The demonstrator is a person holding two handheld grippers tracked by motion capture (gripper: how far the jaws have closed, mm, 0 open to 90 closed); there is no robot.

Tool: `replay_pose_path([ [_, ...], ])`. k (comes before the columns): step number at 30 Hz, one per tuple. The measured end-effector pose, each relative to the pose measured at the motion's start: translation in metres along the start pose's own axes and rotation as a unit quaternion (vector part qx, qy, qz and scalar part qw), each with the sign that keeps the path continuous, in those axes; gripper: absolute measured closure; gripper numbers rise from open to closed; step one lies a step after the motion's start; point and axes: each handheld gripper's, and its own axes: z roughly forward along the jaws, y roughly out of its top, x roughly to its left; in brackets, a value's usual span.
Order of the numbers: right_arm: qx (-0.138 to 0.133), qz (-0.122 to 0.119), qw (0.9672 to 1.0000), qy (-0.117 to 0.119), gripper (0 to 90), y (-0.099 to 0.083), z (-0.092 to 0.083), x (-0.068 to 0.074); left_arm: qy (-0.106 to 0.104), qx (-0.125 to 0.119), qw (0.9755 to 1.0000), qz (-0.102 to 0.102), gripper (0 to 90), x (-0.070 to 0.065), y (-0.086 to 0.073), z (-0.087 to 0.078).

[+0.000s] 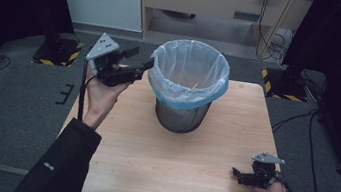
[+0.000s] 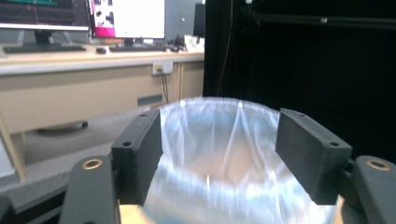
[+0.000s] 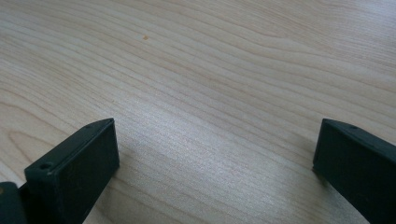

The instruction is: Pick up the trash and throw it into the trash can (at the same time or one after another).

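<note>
Pale wood table (image 1: 168, 166), grey carpet floor (image 1: 1, 102), lined bin (image 1: 187, 86)

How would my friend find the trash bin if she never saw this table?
Look at the wooden table in the middle of the room. Toward its far edge stands a round dark bin, upright. It is the tall thing with a pale blue plastic bag folded over its rim, right beside the left hand-held gripper.

Pale blue liner (image 1: 186, 95), perhaps translucent.

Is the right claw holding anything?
No: the right claw has its jaws spread wide apart over the bare wooden table, nothing between them.
</note>
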Motion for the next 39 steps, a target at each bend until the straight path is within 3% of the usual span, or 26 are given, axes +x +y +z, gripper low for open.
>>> replay_pose_path([
  [6, 0.000, 0.002, 1.0000, -0.001, 0.4, 0.000, 0.000, 0.000, 0.005, 0.025, 0.9996, -0.016, 27.5, 0.004, -0.043, -0.034],
  [7, 0.000, 0.002, 1.0000, -0.001, 0.4, 0.000, 0.000, 0.000, 0.005, 0.025, 0.9996, -0.016, 27.1, 0.004, -0.043, -0.034],
  [8, 0.001, 0.001, 1.0000, -0.001, 0.4, 0.000, 0.000, 0.000, 0.005, 0.046, 0.9988, -0.018, 26.8, 0.006, -0.062, -0.042],
  [9, 0.001, 0.002, 1.0000, -0.002, 0.4, 0.000, 0.000, 0.000, 0.005, 0.046, 0.9988, -0.018, 26.0, 0.006, -0.062, -0.042],
  [11, 0.001, 0.002, 1.0000, -0.002, 0.4, 0.000, 0.000, 0.000, 0.005, 0.084, 0.9962, -0.021, 24.3, 0.006, -0.088, -0.051],
  [12, 0.001, 0.002, 1.0000, -0.002, 0.4, 0.000, 0.000, 0.000, 0.005, 0.084, 0.9962, -0.021, 23.7, 0.006, -0.088, -0.051],
  [14, 0.001, 0.001, 1.0000, -0.001, 0.4, 0.000, 0.000, 0.000, 0.004, 0.102, 0.9943, -0.028, 22.6, 0.006, -0.107, -0.056],
  [16, 0.001, 0.001, 1.0000, -0.001, 0.4, 0.000, 0.000, 0.000, 0.005, 0.147, 0.9886, -0.030, 21.8, 0.005, -0.137, -0.059],
  [17, 0.001, 0.001, 1.0000, -0.001, 0.4, 0.000, 0.000, 0.000, 0.005, 0.147, 0.9886, -0.030, 21.5, 0.005, -0.137, -0.059],
  [19, 0.001, 0.001, 1.0000, -0.001, 0.4, 0.000, 0.000, 0.000, -0.001, 0.174, 0.9841, -0.035, 21.4, 0.007, -0.154, -0.059],
  [20, 0.001, 0.002, 1.0000, -0.002, 0.4, 0.000, 0.000, 0.001, -0.001, 0.200, 0.9786, -0.048, 20.8, 0.010, -0.174, -0.058],
  [21, 0.001, 0.002, 1.0000, -0.002, 0.4, 0.000, 0.000, 0.001, -0.002, 0.212, 0.9758, -0.054, 20.3, 0.011, -0.183, -0.057],
  [22, 0.001, 0.002, 1.0000, -0.002, 0.4, 0.000, 0.000, 0.001, -0.002, 0.212, 0.9758, -0.054, 20.1, 0.011, -0.183, -0.057],
  [23, 0.001, 0.002, 1.0000, -0.002, 0.4, 0.000, 0.000, 0.001, -0.001, 0.226, 0.9724, -0.058, 19.7, 0.013, -0.193, -0.056],
  [24, 0.001, 0.002, 1.0000, -0.002, 0.4, 0.000, 0.000, 0.001, 0.002, 0.250, 0.9661, -0.064, 19.4, 0.016, -0.207, -0.055],
  [25, 0.001, 0.002, 1.0000, -0.002, 0.4, 0.000, 0.000, 0.001, 0.002, 0.250, 0.9661, -0.064, 19.3, 0.016, -0.207, -0.055],
  [26, 0.001, 0.001, 1.0000, -0.002, 0.3, 0.000, 0.000, 0.001, 0.002, 0.269, 0.9596, -0.081, 18.8, 0.019, -0.215, -0.054],
  [28, 0.001, 0.002, 1.0000, -0.001, 0.4, 0.000, 0.000, 0.001, 0.005, 0.289, 0.9527, -0.094, 17.0, 0.022, -0.222, -0.052],
  [29, 0.001, 0.002, 1.0000, -0.001, 0.4, 0.000, 0.000, 0.001, 0.005, 0.289, 0.9527, -0.094, 16.6, 0.022, -0.222, -0.052],
  [30, 0.001, 0.002, 1.0000, -0.002, 0.4, 0.000, 0.000, 0.001, 0.008, 0.312, 0.9459, -0.087, 16.6, 0.022, -0.229, -0.051],
  [31, 0.001, 0.003, 1.0000, -0.003, 0.4, 0.000, 0.000, 0.001, 0.009, 0.320, 0.9435, -0.086, 16.2, 0.023, -0.231, -0.051],
  [34, 0.001, 0.002, 1.0000, -0.003, 0.4, 0.000, 0.000, 0.001, 0.016, 0.331, 0.9403, -0.076, 13.7, 0.025, -0.235, -0.052],
  [35, 0.001, 0.002, 1.0000, -0.003, 0.4, 0.000, 0.000, 0.001, 0.016, 0.331, 0.9403, -0.076, 13.0, 0.025, -0.235, -0.052],
  [36, 0.002, 0.002, 1.0000, -0.003, 0.4, 0.000, 0.000, 0.001, 0.033, 0.347, 0.9358, -0.055, 12.7, 0.027, -0.237, -0.055],
  [38, 0.002, 0.002, 1.0000, -0.003, 0.4, 0.000, 0.000, 0.001, 0.044, 0.352, 0.9335, -0.052, 11.8, 0.030, -0.239, -0.057],
  [39, 0.002, 0.002, 1.0000, -0.003, 0.4, 0.000, 0.000, 0.001, 0.044, 0.352, 0.9335, -0.052, 11.7, 0.030, -0.239, -0.057],
])
